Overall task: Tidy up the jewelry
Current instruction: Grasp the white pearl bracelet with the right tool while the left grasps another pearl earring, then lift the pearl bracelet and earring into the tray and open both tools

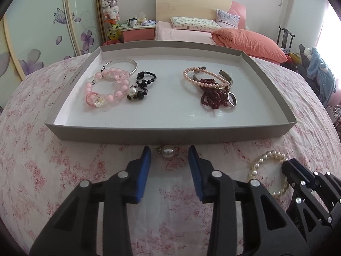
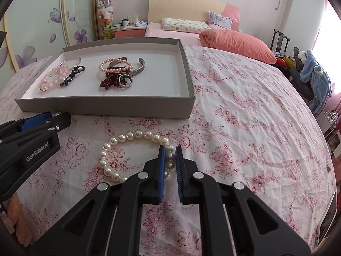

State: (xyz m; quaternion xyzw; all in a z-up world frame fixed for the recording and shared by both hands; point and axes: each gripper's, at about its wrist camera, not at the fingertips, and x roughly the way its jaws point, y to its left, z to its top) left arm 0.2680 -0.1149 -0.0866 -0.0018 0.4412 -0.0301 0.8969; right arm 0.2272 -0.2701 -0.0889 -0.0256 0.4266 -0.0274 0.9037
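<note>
A grey shallow box (image 1: 170, 131) (image 2: 106, 106) on the floral cloth holds two piles of jewelry: pink bead bracelets (image 1: 106, 87), a silver bangle and black beads (image 1: 141, 85) on the left; a pink pearl bracelet (image 1: 204, 76), dark red beads (image 1: 213, 96), a metal cuff and a ring (image 1: 231, 99) on the right. A loose pearl earring (image 1: 168, 152) lies before the box, just ahead of my open left gripper (image 1: 169, 152). A white pearl bracelet (image 2: 119, 149) (image 1: 266, 170) lies on the cloth. My right gripper (image 2: 169, 150) is shut on its right side.
The floral cloth (image 2: 245, 117) stretches to the right of the box. A phone (image 2: 326, 219) lies at its right edge. A bed with an orange quilt (image 1: 249, 40), a nightstand (image 1: 138, 33) and a wardrobe stand behind.
</note>
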